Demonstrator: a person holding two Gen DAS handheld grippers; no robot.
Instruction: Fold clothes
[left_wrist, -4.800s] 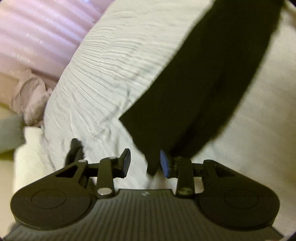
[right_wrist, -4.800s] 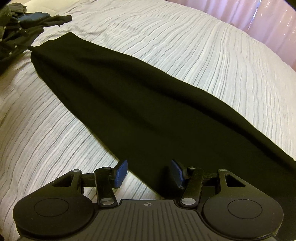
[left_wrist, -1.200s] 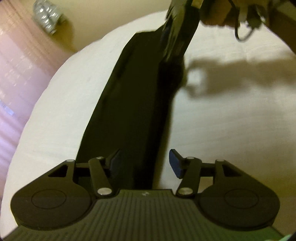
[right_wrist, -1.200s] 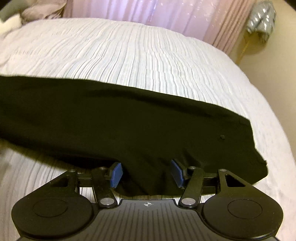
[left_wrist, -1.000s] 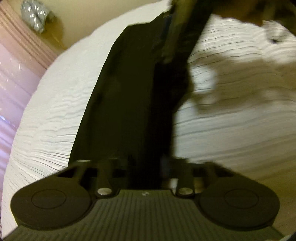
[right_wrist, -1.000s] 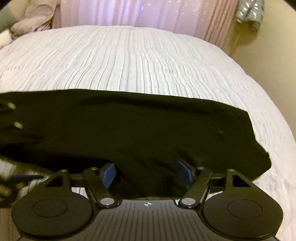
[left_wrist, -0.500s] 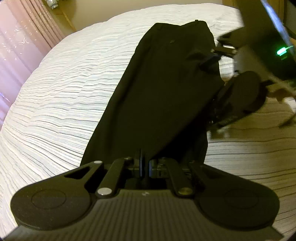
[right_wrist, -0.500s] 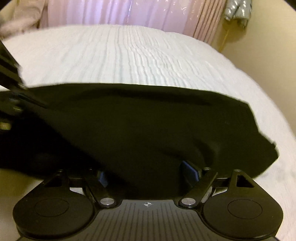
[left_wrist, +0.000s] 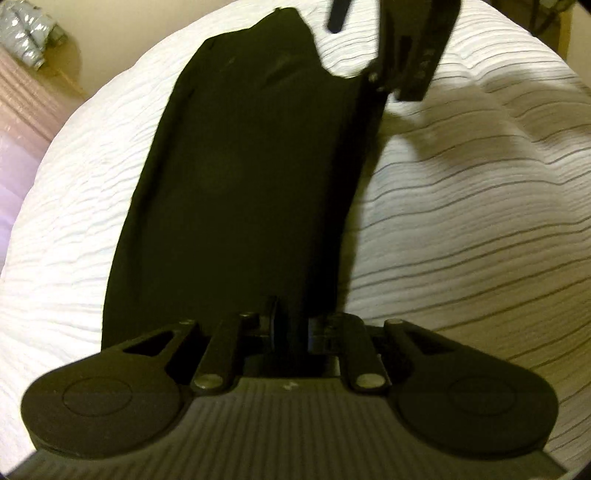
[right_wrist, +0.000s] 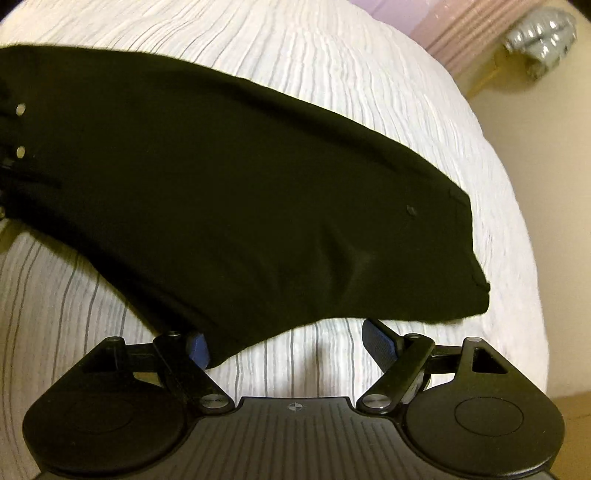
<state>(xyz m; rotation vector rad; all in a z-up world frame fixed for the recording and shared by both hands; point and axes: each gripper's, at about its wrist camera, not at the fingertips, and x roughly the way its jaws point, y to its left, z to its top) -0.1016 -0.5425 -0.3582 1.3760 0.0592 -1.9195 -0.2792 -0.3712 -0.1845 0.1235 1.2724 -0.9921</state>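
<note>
While both angle down, L gripper (left_wrist: 290, 328) pinches black trousers (left_wrist: 251, 166), jaws just easing; R gripper (right_wrist: 288, 341) wide open.

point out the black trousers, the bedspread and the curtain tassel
trousers (right_wrist: 258, 177): right wrist view, middle of the cloth
bedspread (right_wrist: 332, 48): right wrist view, bare striped part
tassel (right_wrist: 543, 26): right wrist view, silvery bunch

Black trousers (left_wrist: 251, 177) lie lengthwise on the ribbed white bedspread (left_wrist: 480, 229); the left gripper (left_wrist: 291, 328), jaws just easing apart, pinches their near end.
</note>
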